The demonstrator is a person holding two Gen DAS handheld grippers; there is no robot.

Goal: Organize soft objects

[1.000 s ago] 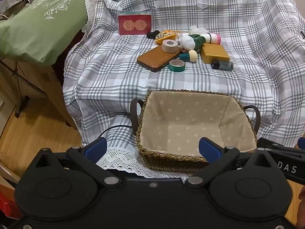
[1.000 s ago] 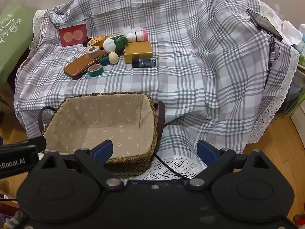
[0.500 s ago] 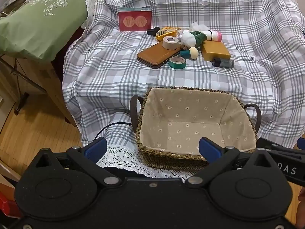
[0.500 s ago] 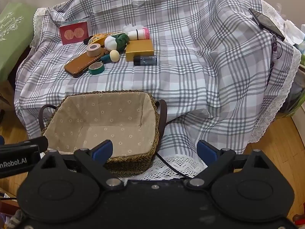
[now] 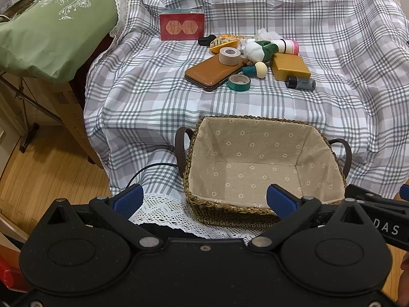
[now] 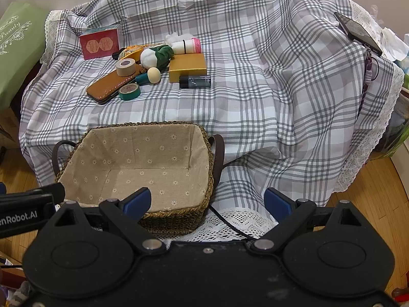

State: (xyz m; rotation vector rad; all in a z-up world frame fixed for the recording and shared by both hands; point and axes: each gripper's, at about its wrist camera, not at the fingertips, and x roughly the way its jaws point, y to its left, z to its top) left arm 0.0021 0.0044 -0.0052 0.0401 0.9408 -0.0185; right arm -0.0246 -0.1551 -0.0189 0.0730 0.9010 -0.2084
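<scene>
A woven basket [image 5: 329,151] [image 6: 210,158] with a beige flowered lining sits empty at the near edge of a plaid-covered table. Behind it lies a heap of small things: a white and green plush toy [image 5: 258,50] [image 6: 153,56], a tuft of white cotton [image 5: 265,33] [image 6: 176,36], a makeup sponge [image 5: 257,68] [image 6: 152,74], a pink-ended white roll [image 5: 286,45] [image 6: 188,46]. My left gripper [image 5: 204,199] hangs open in front of the basket's near left corner. Open too, my right gripper [image 6: 207,202] hovers at the basket's near right corner. Nothing is between either pair of fingers.
In the heap also lie a brown case [image 5: 212,73], a beige tape roll [image 5: 229,55], a teal tape roll [image 5: 239,82], a gold box [image 5: 290,66], a dark bottle [image 5: 300,83] and a red box [image 5: 182,26]. A green bag [image 5: 51,25] stands left; a phone [image 6: 358,32] lies right.
Both grippers have drawn back and risen slightly, so the basket and the heap sit a little farther off in both views. Nothing on the table has moved.
</scene>
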